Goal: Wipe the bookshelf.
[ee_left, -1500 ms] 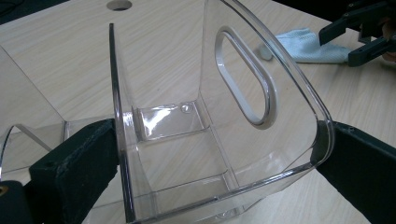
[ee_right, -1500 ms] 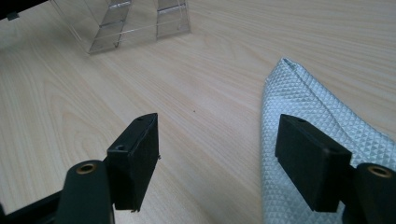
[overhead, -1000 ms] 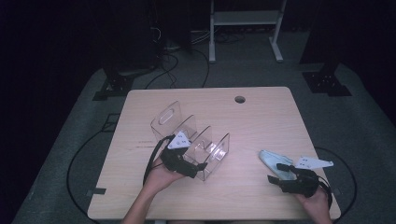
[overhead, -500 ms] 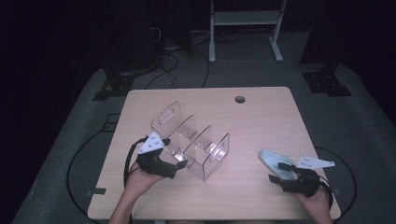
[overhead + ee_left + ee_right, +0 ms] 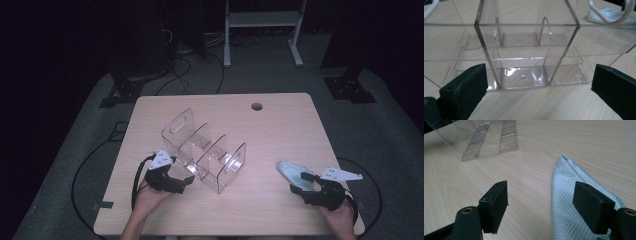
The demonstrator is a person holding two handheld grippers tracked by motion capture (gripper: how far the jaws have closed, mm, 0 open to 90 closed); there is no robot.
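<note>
Since a second ago the left hand-held gripper (image 5: 184,178) has slid back toward the worktop's (image 5: 280,122) near-left corner, off the clear organizer (image 5: 202,150); its jaws stand wide apart, facing the organizer's dividers without touching. That organizer sits left of the worktop's middle, angled toward the near edge. The right hand-held gripper (image 5: 304,182) hangs by the near-right corner, jaws also apart, one of them over the pale quilted cloth (image 5: 579,195) lying flat there. If the left jaws close on a thin divider off-square, I'd expect the light plastic to skid or tip. The cloth could bunch and slip from a shallow pinch. No brand, label or writing can be read anywhere.
</note>
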